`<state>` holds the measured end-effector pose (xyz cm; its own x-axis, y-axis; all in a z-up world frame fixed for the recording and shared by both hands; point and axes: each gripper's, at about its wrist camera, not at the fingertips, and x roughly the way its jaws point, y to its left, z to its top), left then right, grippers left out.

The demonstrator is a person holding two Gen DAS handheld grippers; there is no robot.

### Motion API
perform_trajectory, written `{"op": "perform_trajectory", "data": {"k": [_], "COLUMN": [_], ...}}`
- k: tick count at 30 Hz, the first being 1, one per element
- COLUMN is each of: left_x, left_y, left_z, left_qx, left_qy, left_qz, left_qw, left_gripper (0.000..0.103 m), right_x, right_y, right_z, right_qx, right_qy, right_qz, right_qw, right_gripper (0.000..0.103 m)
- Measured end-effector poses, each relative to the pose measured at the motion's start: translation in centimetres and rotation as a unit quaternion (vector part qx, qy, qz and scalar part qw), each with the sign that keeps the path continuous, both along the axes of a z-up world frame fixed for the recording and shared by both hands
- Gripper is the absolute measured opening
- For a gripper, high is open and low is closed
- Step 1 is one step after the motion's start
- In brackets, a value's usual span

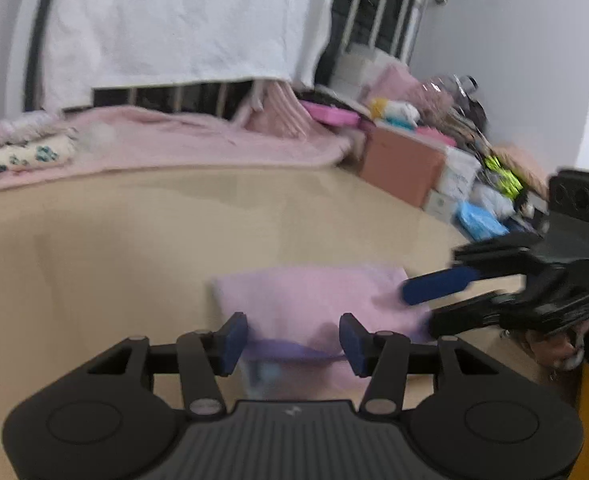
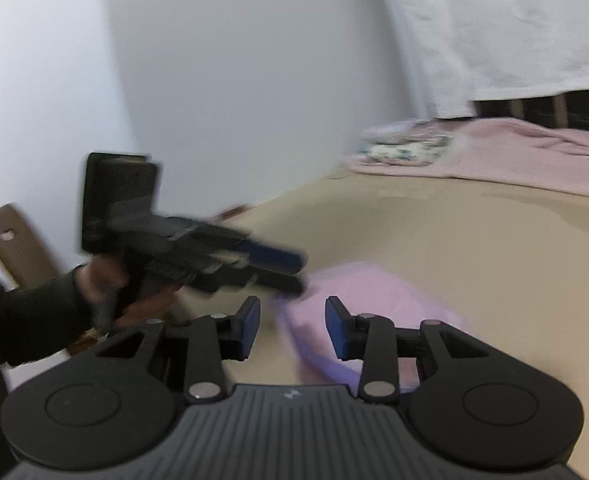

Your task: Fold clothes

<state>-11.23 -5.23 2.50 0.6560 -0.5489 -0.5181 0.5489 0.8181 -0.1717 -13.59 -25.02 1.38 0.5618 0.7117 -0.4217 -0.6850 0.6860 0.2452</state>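
Left wrist view shows, nearest the lens, the left claw (image 1: 292,340) spread wide with nothing between its blue pads, poised just above the near edge of a pink cloth (image 1: 314,300) that lies on the beige surface (image 1: 134,240). That cloth looks already doubled into a compact rectangle, though motion blur hides its exact layers. At its right edge the right claw (image 1: 422,308) comes in from the side, its two fingers apart and one on each side of the cloth's corner; whether they touch the fabric is too blurred to tell. In the right wrist view the right claw (image 2: 292,326) is likewise open and empty over the pink cloth (image 2: 374,312), with the left claw (image 2: 300,274) crossing at the cloth's far left corner. My reading is that a fold is being set up or just finished, and both claws are placed for a fresh grip. The next move calls for closing on matching corners at the same time and lifting evenly, so the layers do not slip apart. Farther back lie a pink blanket (image 1: 198,140) and a small stack of folded clothes (image 1: 26,148).
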Motion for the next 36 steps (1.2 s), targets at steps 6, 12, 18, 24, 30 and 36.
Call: {"op": "perform_trajectory", "data": {"k": [6,12,18,24,30,36], "left_x": [-0.9,-1.5,-0.7,-1.2,-3.3,-4.0], "left_y": [-0.6,-0.3,-1.3,-1.7,-2.7,-3.1], "left_z": [-1.5,-0.1,0.2,-2.1,-2.2,-2.4], "left_qx": [0.017,0.017,-0.027,-0.023,-0.007,-0.009], "left_qy": [0.014,0.002,-0.015,-0.004,-0.026,-0.031], "left_qz": [-0.002,0.025,0.052,0.068,0.113,0.147], "left_qw": [0.9998,0.9996,0.9982,0.9974,0.9933,0.9887], "left_gripper": [0.05,0.05,0.029,0.02,0.023,0.028], "right_x": [-1.2,0.0,0.1,0.6,1.2,0.5], "right_y": [0.1,1.4,2.3,1.7,1.2,2.3], "right_z": [-0.4,0.9,-1.9,-1.5,-1.1,-3.0], "right_qx": [-0.064,-0.064,-0.099,-0.044,0.01,-0.029], "right_qy": [-0.001,-0.022,-0.024,-0.004,0.016,0.01], "right_qz": [-0.035,-0.148,-0.164,-0.204,-0.243,-0.28], "right_qw": [0.997,0.987,0.981,0.978,0.97,0.959], "right_gripper": [0.045,0.055,0.062,0.061,0.048,0.041]}}
